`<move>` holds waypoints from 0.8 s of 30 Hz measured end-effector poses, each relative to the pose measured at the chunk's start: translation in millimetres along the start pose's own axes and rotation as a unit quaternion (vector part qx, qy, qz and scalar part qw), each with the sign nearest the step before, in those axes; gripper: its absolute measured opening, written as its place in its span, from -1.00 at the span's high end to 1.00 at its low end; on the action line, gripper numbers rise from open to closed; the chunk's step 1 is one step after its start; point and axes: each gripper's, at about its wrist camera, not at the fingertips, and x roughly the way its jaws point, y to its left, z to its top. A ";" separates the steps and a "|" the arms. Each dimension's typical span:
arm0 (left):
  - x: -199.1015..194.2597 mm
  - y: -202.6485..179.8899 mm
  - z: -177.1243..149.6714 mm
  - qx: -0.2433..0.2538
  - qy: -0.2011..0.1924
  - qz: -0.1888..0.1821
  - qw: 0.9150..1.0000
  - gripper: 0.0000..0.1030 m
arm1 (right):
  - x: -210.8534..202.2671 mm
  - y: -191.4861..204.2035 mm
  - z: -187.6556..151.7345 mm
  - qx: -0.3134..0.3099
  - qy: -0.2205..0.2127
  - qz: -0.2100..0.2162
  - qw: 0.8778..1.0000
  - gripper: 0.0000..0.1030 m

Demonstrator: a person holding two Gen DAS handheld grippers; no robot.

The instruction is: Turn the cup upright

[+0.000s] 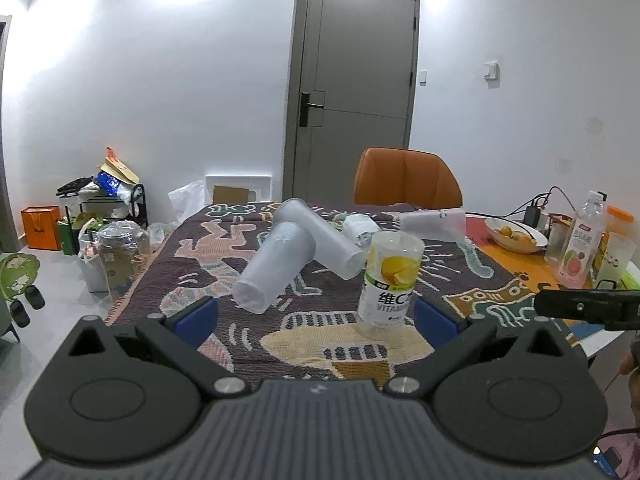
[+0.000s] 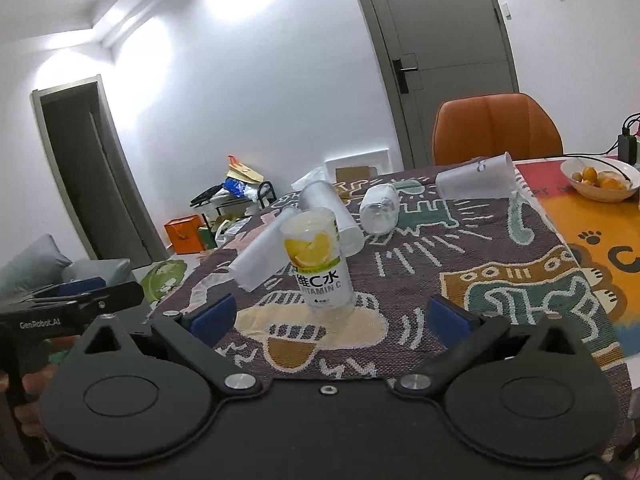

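Note:
A clear cup with a lemon label (image 1: pixel 390 280) stands on the patterned cloth (image 1: pixel 460 276), wide end up; it also shows in the right wrist view (image 2: pixel 318 260). Two frosted cups (image 1: pixel 276 266) (image 1: pixel 320 238) lie on their sides, crossed, just behind it. Another frosted cup (image 2: pixel 474 178) lies on its side at the back right, and a clear one (image 2: pixel 378 206) lies near the middle. My left gripper (image 1: pixel 316 316) is open and empty, just in front of the lemon cup. My right gripper (image 2: pixel 328 316) is open and empty, also in front of it.
An orange chair (image 1: pixel 406 178) stands behind the table. A bowl of oranges (image 1: pixel 514 234), a pink drink bottle (image 1: pixel 582 240) and cables sit at the right. Bags and boxes (image 1: pixel 104 220) clutter the floor to the left. The other gripper's side (image 1: pixel 588 306) shows at the right edge.

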 end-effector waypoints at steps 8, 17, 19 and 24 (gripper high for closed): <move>1.0 -0.9 -1.6 0.003 0.006 0.000 1.000 -1.00 | -0.2 3.1 -0.7 -0.008 0.001 0.002 1.000 -1.00; 2.5 1.3 -1.5 -0.003 0.011 0.007 1.000 -1.00 | 1.2 3.9 -1.0 -0.011 0.001 -0.002 1.000 -1.00; 2.8 1.2 -1.2 -0.003 0.010 0.007 1.000 -1.00 | 1.2 4.6 -0.9 -0.011 0.001 -0.003 1.000 -1.00; 2.7 1.3 -1.4 0.000 0.012 0.006 1.000 -1.00 | 1.8 4.5 -1.2 -0.013 0.002 -0.004 1.000 -1.00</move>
